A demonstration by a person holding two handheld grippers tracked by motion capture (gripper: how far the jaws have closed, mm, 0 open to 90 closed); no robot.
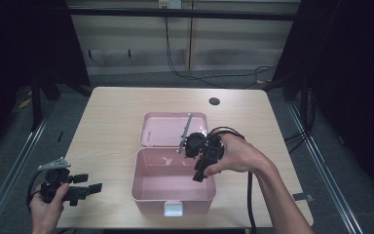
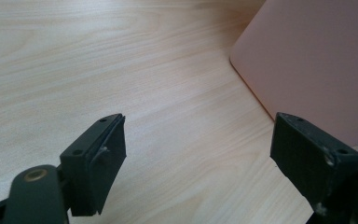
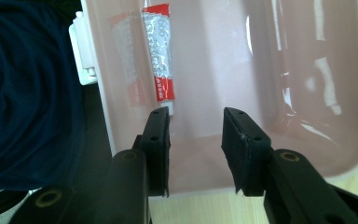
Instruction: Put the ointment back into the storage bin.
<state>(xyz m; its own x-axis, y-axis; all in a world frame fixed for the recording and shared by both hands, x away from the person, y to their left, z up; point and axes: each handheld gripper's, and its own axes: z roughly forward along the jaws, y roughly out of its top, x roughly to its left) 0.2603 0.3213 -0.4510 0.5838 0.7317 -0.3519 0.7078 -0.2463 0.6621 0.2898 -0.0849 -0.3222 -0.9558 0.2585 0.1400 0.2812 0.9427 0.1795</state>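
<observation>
An open pink box (image 1: 137, 176) stands at the table's front middle, its lid (image 1: 163, 129) laid back flat behind it. A red-and-white tube (image 3: 161, 56) lies on the box floor along the wall (image 3: 103, 93) nearest the person. My right gripper (image 1: 199, 173) hangs over the box's right side, pointing down and back toward the person. Its jaws stand open, and its fingertips (image 3: 196, 121) are just short of the tube's cap, with nothing between them. My left gripper (image 1: 90, 183) rests open at the table's front left, and in its own view (image 2: 198, 135) bare wood lies between the jaws.
A white latch (image 1: 174, 209) sits on the box's front wall, also seen as the latch (image 3: 84, 46) beside the person's dark clothing (image 3: 28, 93). The pink box wall (image 2: 317, 60) stands right of the left gripper. A round cable hole (image 1: 214, 101) is at the table's back.
</observation>
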